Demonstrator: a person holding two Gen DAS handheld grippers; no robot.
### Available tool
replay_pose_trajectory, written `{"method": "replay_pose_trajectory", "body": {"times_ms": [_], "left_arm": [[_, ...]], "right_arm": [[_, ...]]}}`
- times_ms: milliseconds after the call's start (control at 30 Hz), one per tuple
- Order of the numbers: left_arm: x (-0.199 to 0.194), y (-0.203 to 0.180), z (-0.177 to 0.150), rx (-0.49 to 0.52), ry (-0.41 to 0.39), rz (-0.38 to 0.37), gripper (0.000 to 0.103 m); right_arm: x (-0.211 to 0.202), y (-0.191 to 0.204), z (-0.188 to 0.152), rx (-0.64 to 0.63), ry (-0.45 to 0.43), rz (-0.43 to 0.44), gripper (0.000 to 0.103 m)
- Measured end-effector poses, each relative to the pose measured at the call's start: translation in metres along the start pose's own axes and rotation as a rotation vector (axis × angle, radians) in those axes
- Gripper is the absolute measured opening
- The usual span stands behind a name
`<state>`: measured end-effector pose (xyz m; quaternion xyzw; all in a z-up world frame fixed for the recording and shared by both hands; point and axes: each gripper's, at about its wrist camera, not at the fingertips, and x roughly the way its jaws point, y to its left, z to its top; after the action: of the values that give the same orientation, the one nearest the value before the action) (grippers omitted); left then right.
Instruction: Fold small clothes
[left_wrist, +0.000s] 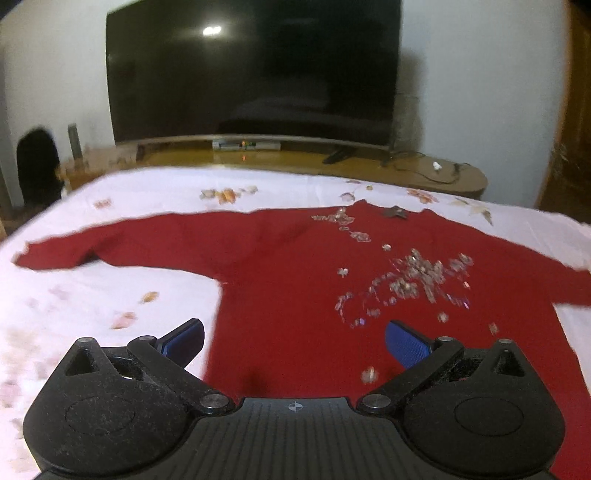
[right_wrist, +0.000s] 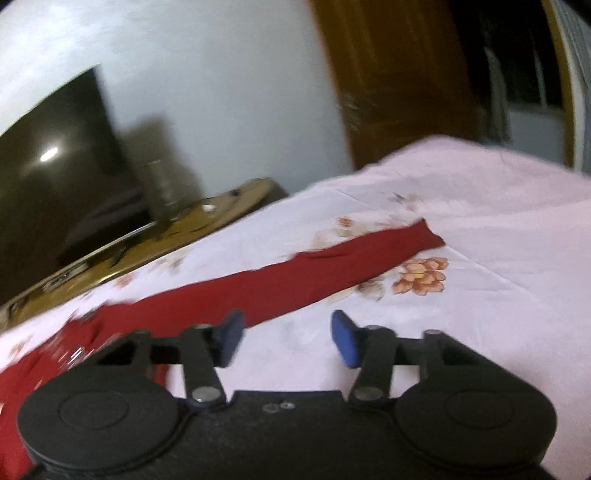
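A red long-sleeved top (left_wrist: 295, 280) with shiny sequin decoration lies spread flat on a white floral bedsheet (left_wrist: 110, 295), sleeves stretched out to both sides. My left gripper (left_wrist: 294, 343) is open and empty, above the top's lower hem near its left edge. In the right wrist view, the top's right sleeve (right_wrist: 314, 269) runs diagonally across the sheet to its cuff. My right gripper (right_wrist: 287, 338) is open and empty, just in front of the sleeve's middle, its left finger (right_wrist: 229, 336) over the sleeve's edge.
A large dark TV (left_wrist: 255, 74) stands on a wooden cabinet (left_wrist: 369, 166) beyond the bed's far edge. A wooden door (right_wrist: 399, 81) is at the right. Cables lie on the cabinet's right end. The sheet (right_wrist: 480, 314) extends to the right of the sleeve.
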<state>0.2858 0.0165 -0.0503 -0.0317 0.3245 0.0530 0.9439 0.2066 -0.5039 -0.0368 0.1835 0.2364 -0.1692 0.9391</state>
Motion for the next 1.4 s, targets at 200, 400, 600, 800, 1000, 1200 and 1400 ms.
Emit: {"method": "replay_pose_trajectory", "body": {"times_ms": [200,400,600,800,1000,1200,1400], "left_arm": [[0.063,-0.022,-0.001,-0.005,0.041,0.057,0.103],[0.091,-0.016,0.000,-0.032,0.088,0.087,0.103],[0.102,0.004,0.007,-0.096,0.103,0.118,0.103],[0.095,0.025,0.012,-0.083,0.111,0.137,0.103],[0.098,0.058,0.017,-0.098,0.112,0.126,0.103],[0.099,0.080,0.014,-0.133,0.104,0.070,0.103],[0.091,0.103,0.008,-0.126,0.100,0.045,0.103]], "right_arm": [[0.101,-0.069,0.019,0.208,0.036,-0.094,0.049],[0.153,-0.111,0.021,0.375,0.052,-0.105,0.049],[0.178,-0.115,0.033,0.390,0.046,-0.052,0.039],[0.194,-0.105,0.048,0.310,0.053,-0.125,0.007],[0.163,-0.033,0.061,0.102,-0.048,-0.085,0.006],[0.137,0.083,0.058,-0.102,-0.085,0.064,0.006],[0.126,0.212,0.020,-0.259,-0.022,0.265,0.006]]}}
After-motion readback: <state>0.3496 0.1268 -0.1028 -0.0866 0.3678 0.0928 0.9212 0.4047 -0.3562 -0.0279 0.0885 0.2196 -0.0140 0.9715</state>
